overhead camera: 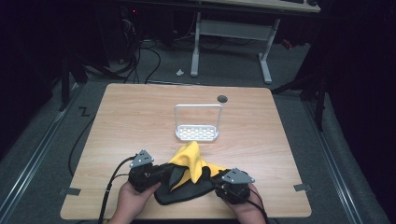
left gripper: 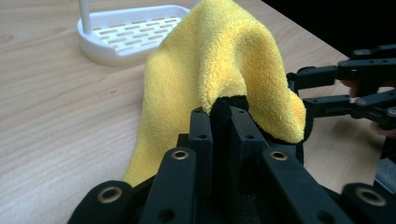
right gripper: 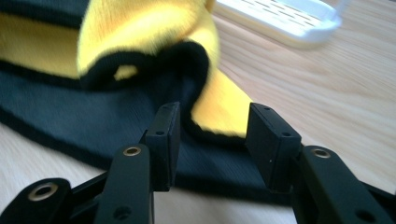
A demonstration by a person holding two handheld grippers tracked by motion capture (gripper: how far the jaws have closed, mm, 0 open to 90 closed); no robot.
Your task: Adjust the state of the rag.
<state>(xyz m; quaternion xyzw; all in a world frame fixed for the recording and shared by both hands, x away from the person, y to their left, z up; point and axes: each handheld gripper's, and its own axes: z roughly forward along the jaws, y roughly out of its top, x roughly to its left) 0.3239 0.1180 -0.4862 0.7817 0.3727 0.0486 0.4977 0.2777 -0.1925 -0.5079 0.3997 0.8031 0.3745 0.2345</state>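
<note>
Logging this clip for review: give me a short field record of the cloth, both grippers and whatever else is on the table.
cloth: yellow and black cloth, bunched near the table's front edge, part lifted into a peak
left gripper: left gripper shut on the cloth's black edge
right gripper: right gripper open, jaws either side of a yellow fold with a black rim, pads not pressing
rack: white slotted tray with hoop handle, behind the cloth, apart from it
table: wooden table, round dark hole near far edge

Cloth (right gripper: 140, 42) blurred and cut off at top and left edges, right gripper view. White rack (right gripper: 285, 18) cropped at top.
</note>
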